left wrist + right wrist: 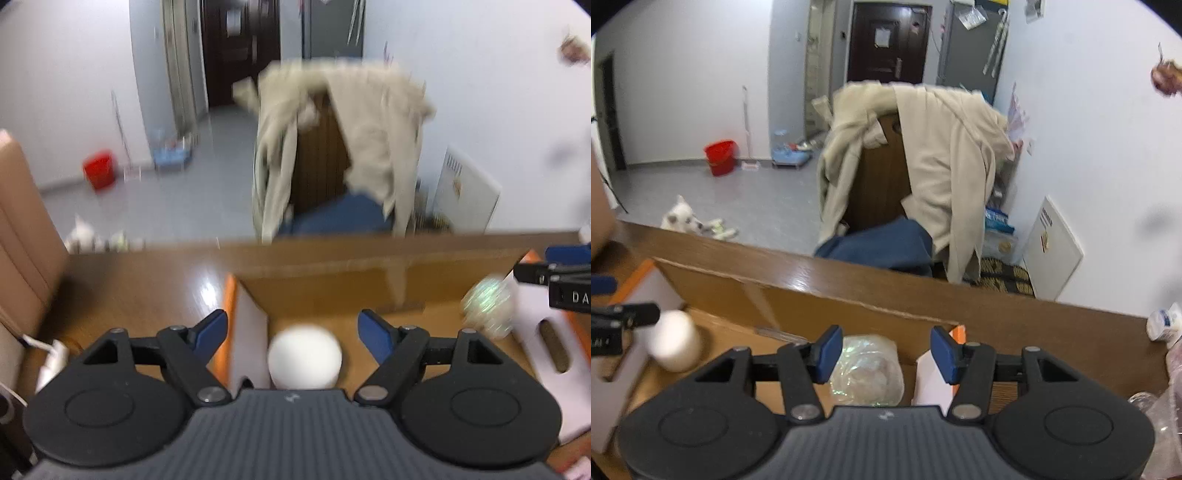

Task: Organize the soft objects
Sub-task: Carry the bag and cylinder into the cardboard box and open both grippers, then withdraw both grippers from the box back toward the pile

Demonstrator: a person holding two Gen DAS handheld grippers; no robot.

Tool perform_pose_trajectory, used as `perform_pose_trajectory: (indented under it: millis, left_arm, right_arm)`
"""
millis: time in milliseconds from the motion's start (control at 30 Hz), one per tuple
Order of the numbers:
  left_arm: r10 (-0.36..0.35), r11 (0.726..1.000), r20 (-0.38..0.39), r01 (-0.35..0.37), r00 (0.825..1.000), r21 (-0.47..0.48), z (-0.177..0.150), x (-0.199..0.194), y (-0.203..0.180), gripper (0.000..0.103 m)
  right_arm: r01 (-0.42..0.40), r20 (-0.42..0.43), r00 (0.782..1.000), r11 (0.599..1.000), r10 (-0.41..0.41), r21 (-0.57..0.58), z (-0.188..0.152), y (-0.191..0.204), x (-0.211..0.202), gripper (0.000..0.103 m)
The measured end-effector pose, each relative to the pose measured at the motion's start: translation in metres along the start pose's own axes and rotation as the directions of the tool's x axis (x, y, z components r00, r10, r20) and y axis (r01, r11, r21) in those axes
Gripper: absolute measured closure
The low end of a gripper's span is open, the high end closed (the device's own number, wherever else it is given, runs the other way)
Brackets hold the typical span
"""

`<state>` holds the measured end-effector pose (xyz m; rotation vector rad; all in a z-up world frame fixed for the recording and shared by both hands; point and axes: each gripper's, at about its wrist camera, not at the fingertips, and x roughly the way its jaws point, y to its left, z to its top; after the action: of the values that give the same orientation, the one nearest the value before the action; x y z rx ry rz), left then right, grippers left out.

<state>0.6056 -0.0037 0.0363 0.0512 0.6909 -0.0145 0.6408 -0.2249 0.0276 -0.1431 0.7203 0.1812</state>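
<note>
Two gaping claws: left claw [293, 326] above white ball [304, 357], right claw [884, 349] above iridescent ball [866, 371].

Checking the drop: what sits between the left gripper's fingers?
The white ball, over the cardboard box, lies in the gap of the left gripper. The fingers stand clear of it. The left wrist view shows this.

This looks like a room in a home. A beige coat [945, 155] hangs over a chair [882, 173], a red bucket [719, 157] stands on the grey floor [757, 199] by the wall, and a dark door [886, 44] is at the back. A small white dog [681, 218] sits near the brown table [886, 288].
</note>
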Motion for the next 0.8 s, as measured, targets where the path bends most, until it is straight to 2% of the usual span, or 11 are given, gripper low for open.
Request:
perform_pose_trajectory:
  millis: [67, 100, 167, 233, 300, 367, 467, 633, 667, 733, 800]
  left_arm:
    - [0.018, 0.999, 0.135, -0.024, 0.991, 0.041, -0.004, -0.041, 0.003, 0.02]
    - [0.019, 0.997, 0.212, -0.034, 0.977, 0.063, -0.01, -0.063, 0.006, 0.016]
    - [0.025, 0.992, 0.364, -0.068, 0.931, 0.105, -0.032, -0.104, 0.013, 0.012]
    - [0.061, 0.981, 0.442, -0.136, 0.895, 0.14, -0.054, -0.133, 0.014, 0.011]
    - [0.074, 0.97, 0.499, -0.178, 0.863, 0.165, -0.08, -0.159, 0.016, 0.011]
    - [0.057, 0.972, 0.541, -0.169, 0.839, 0.16, -0.103, -0.175, 0.019, 0.008]
    - [0.09, 0.977, 0.521, -0.178, 0.849, 0.122, -0.136, -0.194, 0.022, 0.008]
    - [0.161, 0.978, 0.589, -0.21, 0.792, 0.015, -0.199, -0.211, 0.021, 0.008]
    - [0.167, 0.981, 0.592, -0.193, 0.789, -0.018, -0.212, -0.213, 0.024, 0.008]
    - [0.164, 0.985, 0.576, -0.17, 0.801, -0.044, -0.229, -0.216, 0.027, 0.008]
    - [0.167, 0.984, 0.579, -0.168, 0.798, -0.053, -0.243, -0.219, 0.028, 0.008]
  right_arm:
    - [-0.037, 0.027, 0.999, 0.999, 0.038, -0.018, 0.003, -0.003, -0.04, 0.048]
    - [-0.057, 0.038, 0.998, 0.998, 0.058, -0.039, 0.005, -0.005, -0.061, 0.039]
    - [-0.112, 0.055, 0.992, 0.99, 0.117, -0.085, 0.0, -0.005, -0.114, 0.021]
    - [-0.164, 0.049, 0.984, 0.973, 0.174, -0.163, -0.012, -0.002, -0.166, 0.019]
    - [-0.146, 0.059, 0.985, 0.963, 0.163, -0.226, -0.025, 0.001, -0.208, 0.018]
    - [-0.101, 0.087, 0.988, 0.964, 0.126, -0.248, -0.04, 0.002, -0.247, 0.015]
    - [-0.096, 0.098, 0.988, 0.975, 0.118, -0.2, -0.065, -0.001, -0.287, 0.014]
    - [-0.136, 0.14, 0.977, 0.975, 0.161, -0.176, -0.128, 0.008, -0.332, 0.013]
    - [-0.154, 0.139, 0.974, 0.972, 0.18, -0.177, -0.143, 0.011, -0.34, 0.013]
    - [-0.185, 0.151, 0.966, 0.968, 0.211, -0.171, -0.167, 0.016, -0.354, 0.013]
    - [-0.207, 0.152, 0.961, 0.965, 0.232, -0.162, -0.19, 0.019, -0.365, 0.013]
